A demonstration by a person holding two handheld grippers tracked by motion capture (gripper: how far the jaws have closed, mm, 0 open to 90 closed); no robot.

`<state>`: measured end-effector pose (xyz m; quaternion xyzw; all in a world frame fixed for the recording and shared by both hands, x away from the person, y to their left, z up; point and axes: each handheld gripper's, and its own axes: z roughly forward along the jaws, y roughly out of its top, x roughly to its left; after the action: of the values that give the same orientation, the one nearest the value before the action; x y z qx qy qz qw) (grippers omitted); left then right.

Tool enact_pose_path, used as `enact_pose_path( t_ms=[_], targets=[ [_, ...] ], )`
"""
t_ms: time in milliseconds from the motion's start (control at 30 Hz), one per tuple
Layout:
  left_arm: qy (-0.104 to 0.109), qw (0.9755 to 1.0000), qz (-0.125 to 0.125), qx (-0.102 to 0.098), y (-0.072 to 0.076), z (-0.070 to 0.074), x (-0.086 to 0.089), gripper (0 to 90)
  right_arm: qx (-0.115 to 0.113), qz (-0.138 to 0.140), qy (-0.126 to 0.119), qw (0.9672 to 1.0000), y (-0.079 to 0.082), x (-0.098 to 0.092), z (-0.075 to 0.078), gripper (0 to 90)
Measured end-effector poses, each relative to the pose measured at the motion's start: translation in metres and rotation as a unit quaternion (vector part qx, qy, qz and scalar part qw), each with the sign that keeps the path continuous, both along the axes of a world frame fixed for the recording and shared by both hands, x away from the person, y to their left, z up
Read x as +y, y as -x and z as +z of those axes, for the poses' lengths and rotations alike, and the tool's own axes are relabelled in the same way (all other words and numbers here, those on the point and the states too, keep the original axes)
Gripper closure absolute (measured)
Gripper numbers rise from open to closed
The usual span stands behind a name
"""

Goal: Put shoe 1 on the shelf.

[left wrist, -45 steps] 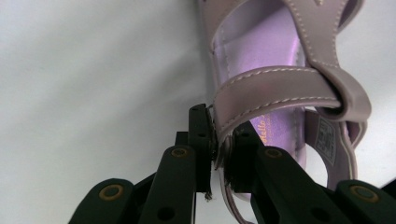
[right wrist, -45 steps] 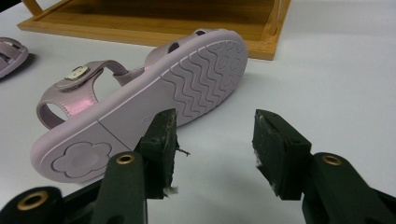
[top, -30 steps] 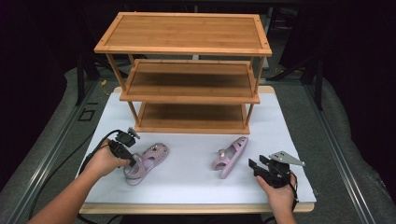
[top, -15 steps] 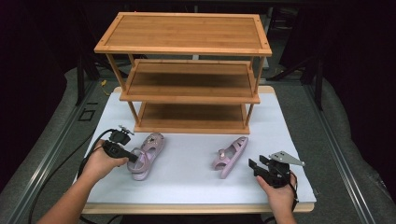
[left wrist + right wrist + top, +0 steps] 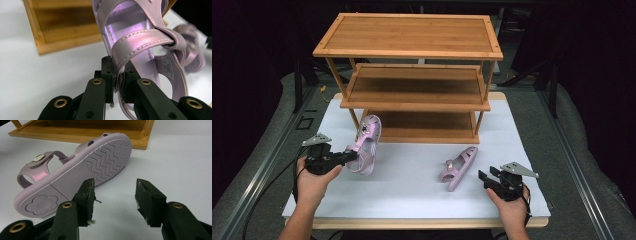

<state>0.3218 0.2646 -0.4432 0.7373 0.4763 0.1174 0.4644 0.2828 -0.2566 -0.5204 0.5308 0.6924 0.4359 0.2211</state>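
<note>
**One pink sandal lifted at left, its pair lying on the surface at right**

At the left, the left tongs pinch the heel strap of a pink sandal, holding it tilted up with its toe toward the bamboo shoe rack. In the left gripper view the jaws are pressed onto the thin strap, which bends between them. The rack stands at the middle back of the white surface, with three bare shelves.

To the right of centre, the second sandal lies on its side on the surface, its wavy sole facing the right tongs. These sit just beside it with jaws spread, holding nothing.

The sandals look light. The straps appear soft and glossy, so they may flex or slip; the sole edge or the heel strap looks like the firmest place to grip.
</note>
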Motion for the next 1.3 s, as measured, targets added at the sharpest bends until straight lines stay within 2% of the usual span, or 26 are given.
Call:
enact_pose_path(
  t_ms=[133,200,333,500,733,967,1100,1133,1167,1200,1233,1300],
  targets=[
    [0.021,0.9994,0.006,-0.026,0.005,0.008,0.002,82.9,0.001,-0.001,-0.001,1.0,0.0,-0.002,0.001,49.7],
    [0.03,0.9984,0.012,-0.045,0.007,0.013,0.002,82.9,0.0,-0.003,-0.003,1.0,0.0,-0.002,0.001,49.7],
    [0.036,0.9955,0.026,-0.085,0.015,0.026,0.002,83.0,0.001,0.0,-0.003,1.0,0.0,-0.001,0.001,49.7],
    [0.046,0.9924,0.027,-0.111,0.024,0.038,0.004,83.0,0.0,-0.002,-0.004,1.0,0.0,-0.002,0.001,49.7],
    [0.041,0.9934,0.019,-0.105,0.027,0.04,0.001,83.0,0.002,0.0,-0.006,1.0,0.0,-0.003,0.001,49.7],
    [0.039,0.9945,0.025,-0.094,0.019,0.038,-0.001,83.0,0.003,-0.003,-0.008,1.0,0.0,-0.002,0.0,49.7],
    [0.054,0.9936,0.032,-0.094,0.006,0.044,-0.007,83.1,0.004,-0.002,-0.012,0.9999,-0.001,-0.002,-0.001,49.7],
    [0.055,0.9933,0.034,-0.096,0.001,0.046,-0.01,83.1,0.004,-0.002,-0.012,0.9999,-0.001,-0.002,-0.001,49.7],
    [0.058,0.993,0.04,-0.095,-0.01,0.052,-0.016,83.0,0.006,0.0,-0.011,0.9999,-0.001,-0.002,-0.001,49.7],
    [0.058,0.993,0.04,-0.095,-0.01,0.052,-0.016,83.0,0.006,0.0,-0.011,0.9999,-0.001,-0.002,-0.001,49.7],
    [0.056,0.9929,0.044,-0.095,-0.022,0.059,-0.024,83.0,0.005,0.0,-0.011,0.9999,-0.001,-0.003,-0.001,49.7],
    [0.058,0.9925,0.047,-0.097,-0.027,0.062,-0.028,83.0,0.004,-0.001,-0.013,0.9999,-0.001,-0.003,-0.001,49.7]
  ],
)
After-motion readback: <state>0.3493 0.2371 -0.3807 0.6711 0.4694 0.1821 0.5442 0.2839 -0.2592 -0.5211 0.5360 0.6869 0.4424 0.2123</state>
